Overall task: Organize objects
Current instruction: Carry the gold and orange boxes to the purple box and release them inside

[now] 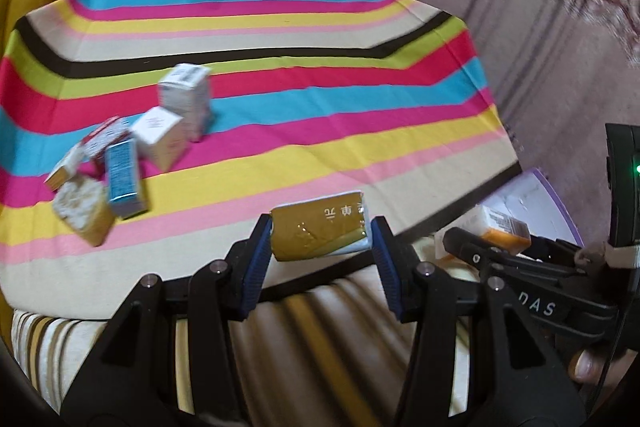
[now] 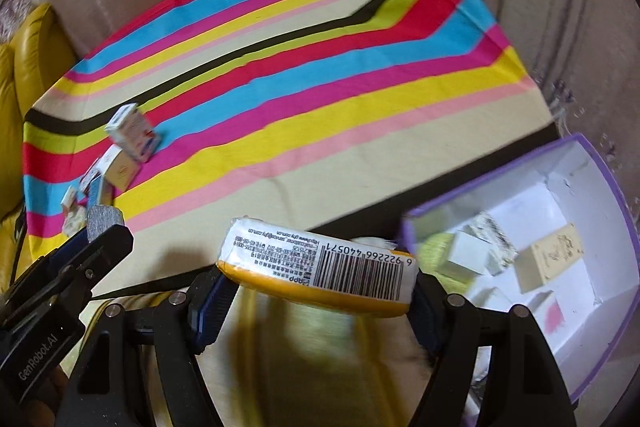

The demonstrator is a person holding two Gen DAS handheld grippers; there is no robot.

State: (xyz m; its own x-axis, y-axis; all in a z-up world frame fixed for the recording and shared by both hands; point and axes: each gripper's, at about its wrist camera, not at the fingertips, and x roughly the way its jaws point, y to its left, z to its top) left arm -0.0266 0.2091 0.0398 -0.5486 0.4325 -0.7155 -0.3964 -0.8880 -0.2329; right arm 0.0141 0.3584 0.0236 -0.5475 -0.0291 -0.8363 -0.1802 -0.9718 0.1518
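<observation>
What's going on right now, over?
Left gripper shut on gold packet. Right gripper shut on barcoded pack. Purple box alongside. Nothing blocking.

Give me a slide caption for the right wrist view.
Right tool grips a yellow pack above the striped cloth, beside a purple-edged box holding small cartons.

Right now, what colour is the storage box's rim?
Purple rim on the white storage box, clearest in the right wrist view.
</observation>
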